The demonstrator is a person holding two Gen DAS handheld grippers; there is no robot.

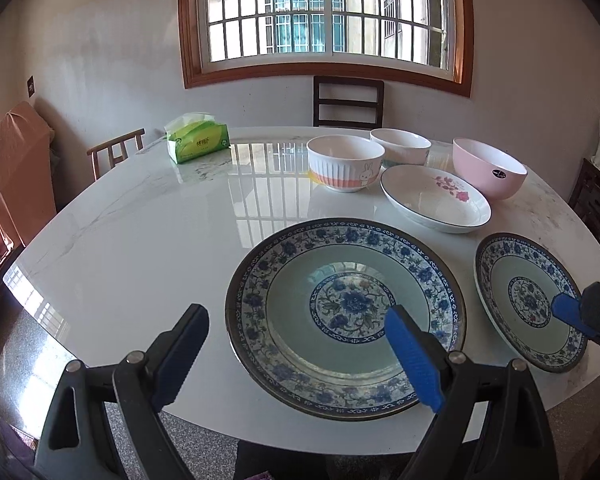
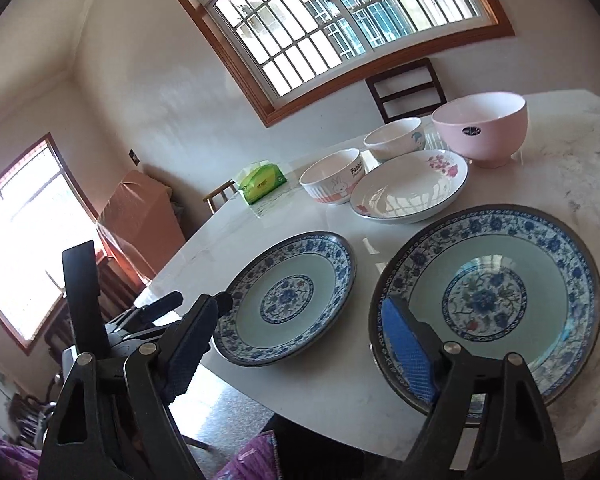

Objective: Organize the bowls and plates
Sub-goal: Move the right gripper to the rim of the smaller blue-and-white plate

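Left wrist view looks down at a slant over a white marble table [image 1: 140, 216] where two blue-patterned plates lie flat, face up. Being round, they have no long axis and point no particular way. The large blue plate [image 1: 346, 314] sits near the table's near edge, directly ahead of the left gripper [image 1: 296, 344]. That gripper's jaws stand wide apart with nothing between them: one finger hangs over bare tabletop to the left of the plate, while the blue pad [image 1: 414, 356] of the other overlaps the plate's near right rim in the picture; whether it touches I cannot tell. The small blue plate [image 1: 530, 302] lies just to the right, apart from the large one, and the tip of the right gripper [image 1: 572, 312] reaches in over it from the right edge.

Behind the plates, toward the window [image 1: 324, 12], stand a rabbit bowl [image 1: 344, 164], a white bowl [image 1: 400, 146] and a pink bowl [image 1: 490, 168], all upright with mouths up, and a flowered dish [image 1: 436, 200] in front of them. A green tissue pack [image 1: 198, 138] rests at the far left.

Right wrist view is rolled, so the table tilts. Here the right gripper's jaws are apart and hold nothing; its blue pad lies over the near left rim of the small plate, its other finger just off the large plate's edge.
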